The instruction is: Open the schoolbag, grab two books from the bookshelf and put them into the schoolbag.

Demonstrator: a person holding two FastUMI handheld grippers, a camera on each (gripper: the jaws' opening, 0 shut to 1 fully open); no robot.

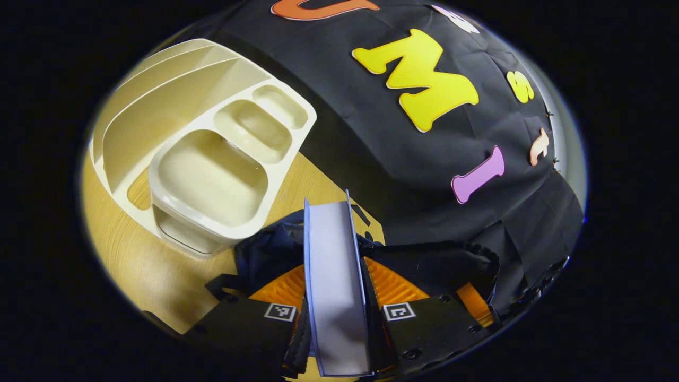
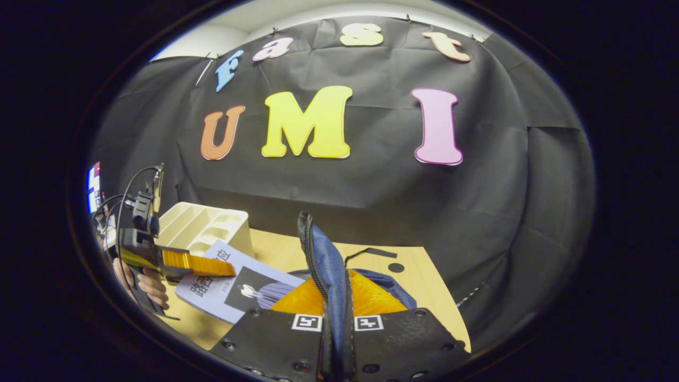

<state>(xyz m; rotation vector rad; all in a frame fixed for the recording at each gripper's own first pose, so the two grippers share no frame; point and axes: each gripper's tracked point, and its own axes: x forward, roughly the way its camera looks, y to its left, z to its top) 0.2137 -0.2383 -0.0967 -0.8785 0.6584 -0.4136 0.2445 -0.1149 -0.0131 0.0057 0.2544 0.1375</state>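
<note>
Book (image 1: 335,286), nearest item in left gripper view: clamped edge-on in left gripper (image 1: 339,323), both fingers pressing its covers, page block facing the lens, top end pointing away over the bag mouth.

Item list, L to R, left gripper view:
- Bookshelf (image 1: 159,106): cream plastic organiser w/ slots and trays, on the wooden table (image 1: 132,254), lying left of the bag; no bks seen in its slots from this angle.
- Schoolbag (image 1: 265,249): dark blue, orange lining (image 1: 395,289) exposed on both sides of the bk, so judged open. Sits directly under the held bk.

Item list, L to R, right gripper view:
- Left gripper (image 2: 209,265) w/ your hand (image 2: 151,284) behind it, holding the bk (image 2: 238,284) flat-ish, cover up, its corner just at the bag's orange interior.
- Schoolbag flap (image 2: 326,265): zipper edge pinched upright in right gripper (image 2: 335,326), fingers closed on the fabric, keeping the mouth spread.

Step in hand (judgement): bk no. 1 going into the bag. To do it well:
- Keep rt grip firm and lifted so the flap doesn't fold back over the opening.
- Tilt the bk's leading edge down into the orange lining, aim between flap and far wall, not onto the rim.
- Slide in along the lining before you release; letting go early risks the bk tipping out onto the table.
- Watch the loose strap (image 2: 371,252) near the mouth; don't snag it.
</note>
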